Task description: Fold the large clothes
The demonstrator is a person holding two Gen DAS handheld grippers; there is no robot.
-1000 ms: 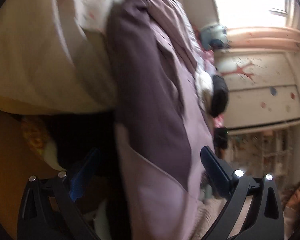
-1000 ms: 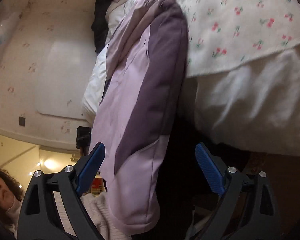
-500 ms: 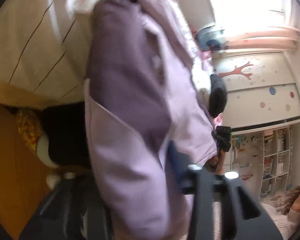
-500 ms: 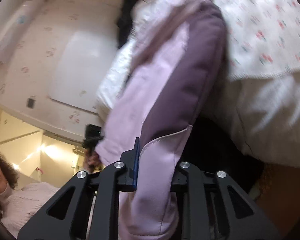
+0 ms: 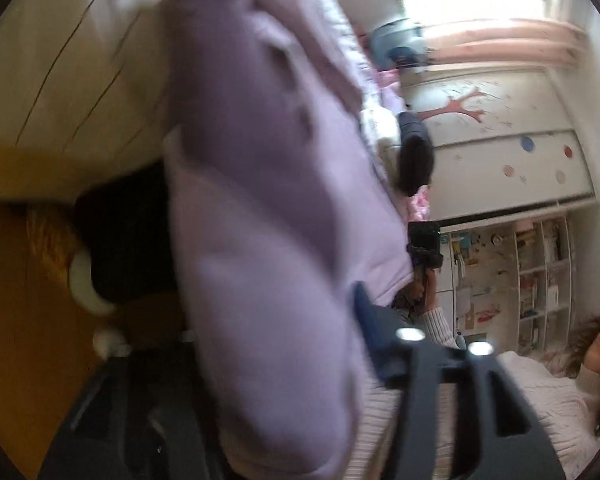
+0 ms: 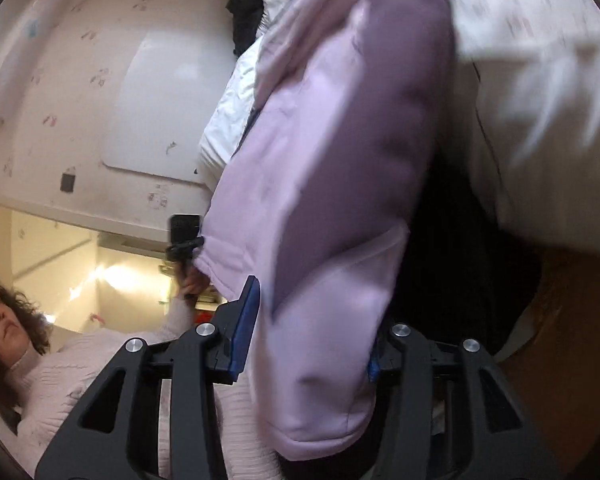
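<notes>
A padded jacket in light lilac with dark purple panels (image 5: 260, 208) hangs off the edge of the bed. In the left wrist view my left gripper (image 5: 276, 368) is shut on the jacket's lower hem; its left finger is hidden behind the cloth. In the right wrist view the same jacket (image 6: 340, 184) fills the middle, and my right gripper (image 6: 312, 336) is shut on its other lower corner, blue pads pressed on both sides.
The bed with floral bedding (image 6: 540, 60) and cream mattress side (image 5: 60, 92) lies behind the jacket. Dark clothes (image 5: 414, 156) lie further along the bed. Wooden floor (image 5: 20, 340) is below. A wardrobe and bookshelf (image 5: 540, 264) stand opposite. The person (image 6: 28, 328) is close.
Both grippers went from open around the jacket's hem to shut on it. The jacket now hangs lifted closer to both cameras.
</notes>
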